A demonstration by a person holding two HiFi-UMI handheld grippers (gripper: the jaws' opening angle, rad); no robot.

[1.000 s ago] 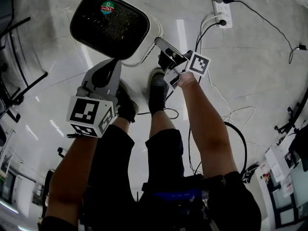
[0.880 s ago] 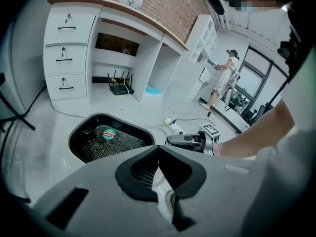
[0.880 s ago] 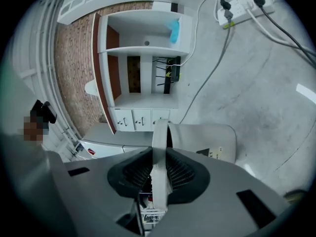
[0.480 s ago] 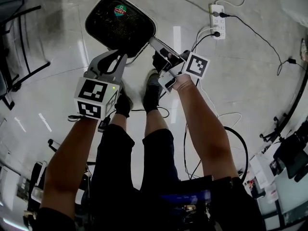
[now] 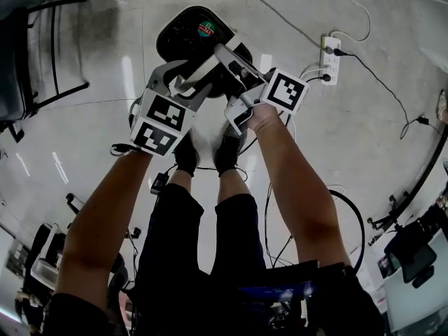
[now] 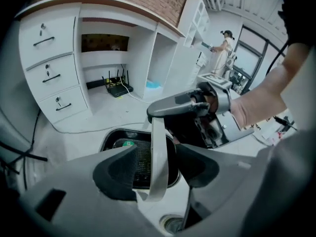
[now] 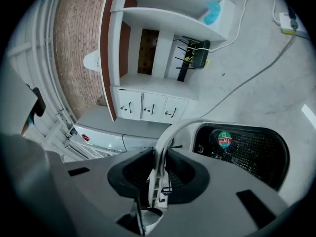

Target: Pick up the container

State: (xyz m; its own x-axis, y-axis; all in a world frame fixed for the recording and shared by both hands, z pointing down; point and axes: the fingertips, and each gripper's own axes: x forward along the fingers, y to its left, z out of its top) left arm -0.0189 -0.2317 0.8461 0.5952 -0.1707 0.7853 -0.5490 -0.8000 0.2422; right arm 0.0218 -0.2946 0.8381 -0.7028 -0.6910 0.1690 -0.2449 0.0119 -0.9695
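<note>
Left gripper (image 6: pixel 155 166): shut tight a sec ago, now opening. Jaws wide, white handle (image 6: pixel 159 147) running between the pads (image 6: pixel 121 169) but not pinched by them. Also brought in closer to the power strip (image 5: pixel 330 50) than before, right up beside the right gripper (image 7: pixel 159 174). Right gripper: clamped on that same handle, grip same as a sec ago.

Container (image 5: pixel 180 37) – black mesh basket – left of the power strip, under both grippers, apparently hanging by the handle. Can't tell if clear of the floor.

Prob. means a second grip being set up. Held on one side only for now, so likely to swing or tilt. Next, by the look of it: close left on the handle next to the right, then lift w/ both.
</note>
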